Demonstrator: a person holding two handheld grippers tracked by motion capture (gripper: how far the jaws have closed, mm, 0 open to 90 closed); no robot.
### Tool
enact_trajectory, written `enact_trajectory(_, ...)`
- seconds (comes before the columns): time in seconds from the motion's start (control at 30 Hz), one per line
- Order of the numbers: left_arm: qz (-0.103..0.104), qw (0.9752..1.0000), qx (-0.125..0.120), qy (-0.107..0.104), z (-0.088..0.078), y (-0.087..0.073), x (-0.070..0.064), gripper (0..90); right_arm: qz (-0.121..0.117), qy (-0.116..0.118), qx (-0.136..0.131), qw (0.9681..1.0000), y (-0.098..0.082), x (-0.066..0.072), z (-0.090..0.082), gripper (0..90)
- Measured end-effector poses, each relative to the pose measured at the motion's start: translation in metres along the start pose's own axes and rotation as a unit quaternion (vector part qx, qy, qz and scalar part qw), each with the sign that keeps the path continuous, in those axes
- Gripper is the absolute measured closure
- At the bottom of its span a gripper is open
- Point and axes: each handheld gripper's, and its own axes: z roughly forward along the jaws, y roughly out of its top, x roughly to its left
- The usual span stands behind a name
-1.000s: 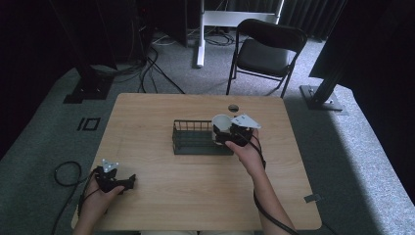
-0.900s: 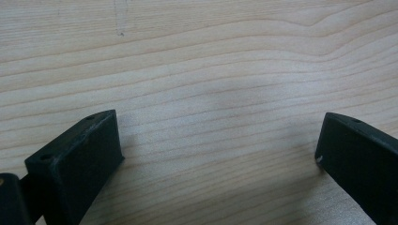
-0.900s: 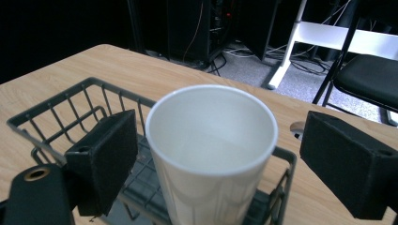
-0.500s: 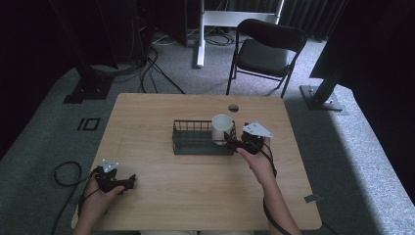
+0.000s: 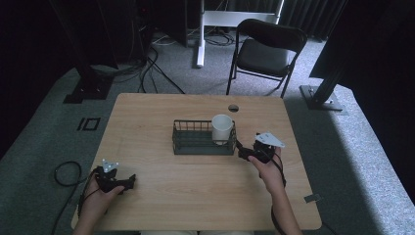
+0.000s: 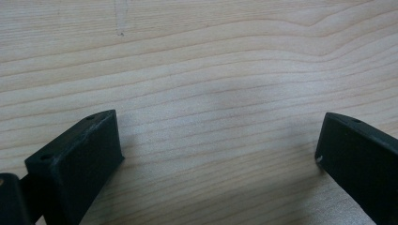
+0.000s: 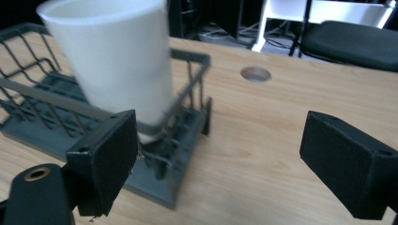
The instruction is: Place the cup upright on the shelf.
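Right gripper view: cup (image 7: 112, 61) beyond left fingers (image 7: 105, 159).

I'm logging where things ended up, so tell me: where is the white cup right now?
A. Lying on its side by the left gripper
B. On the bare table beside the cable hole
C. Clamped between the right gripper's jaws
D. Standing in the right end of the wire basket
D: the white cup stands inside the wire basket at its right end, while the right gripper sits open just beside the basket, holding nothing.
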Motion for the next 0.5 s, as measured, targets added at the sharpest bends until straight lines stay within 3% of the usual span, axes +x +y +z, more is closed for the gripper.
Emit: enact_trajectory(0.5,0.001,1.0,0.0,0.0,0.0,0.0,0.0,1.0,0.005,-0.033,0.041,0.9986,-0.034,-0.022,-0.004,11.5)
